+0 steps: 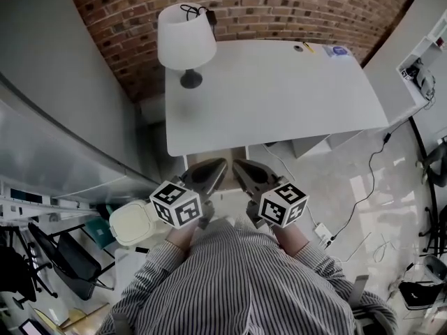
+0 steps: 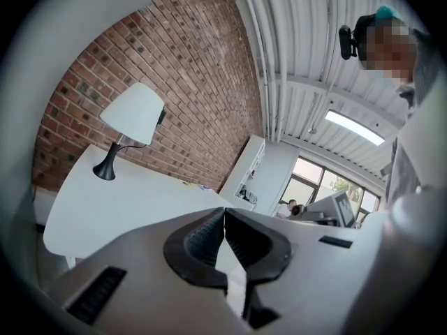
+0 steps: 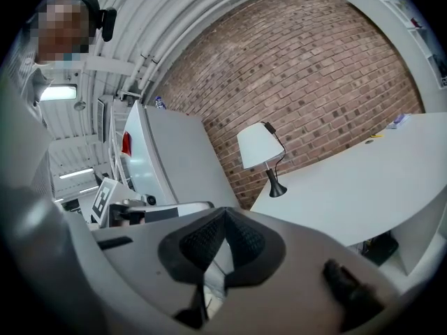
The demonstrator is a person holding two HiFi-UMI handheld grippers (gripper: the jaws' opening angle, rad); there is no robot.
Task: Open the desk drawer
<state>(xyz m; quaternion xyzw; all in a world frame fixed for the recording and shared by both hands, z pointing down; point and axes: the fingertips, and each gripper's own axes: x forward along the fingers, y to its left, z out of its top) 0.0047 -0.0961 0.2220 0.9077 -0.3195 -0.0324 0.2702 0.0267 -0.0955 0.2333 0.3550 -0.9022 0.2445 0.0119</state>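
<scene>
Desk [image 1: 279,96]: white top, backing onto the brick wall [image 1: 265,5], with its near edge running just ahead of both grippers.
Lamp [image 1: 186,44]: standing at the far left corner; the rest of the top is lying mostly bare.
Drawer unit [image 1: 314,145]: peeking out under the near edge, right of the grippers, front not clearly showing.
Left gripper [image 1: 220,165]: jaws pressing together, pinching nothing, hovering short of the edge.
Right gripper [image 1: 237,165]: doing likewise, just beside it.
Floor [image 1: 349,187]: lying open to the right, with a cable [image 1: 370,187] trailing across it.
</scene>
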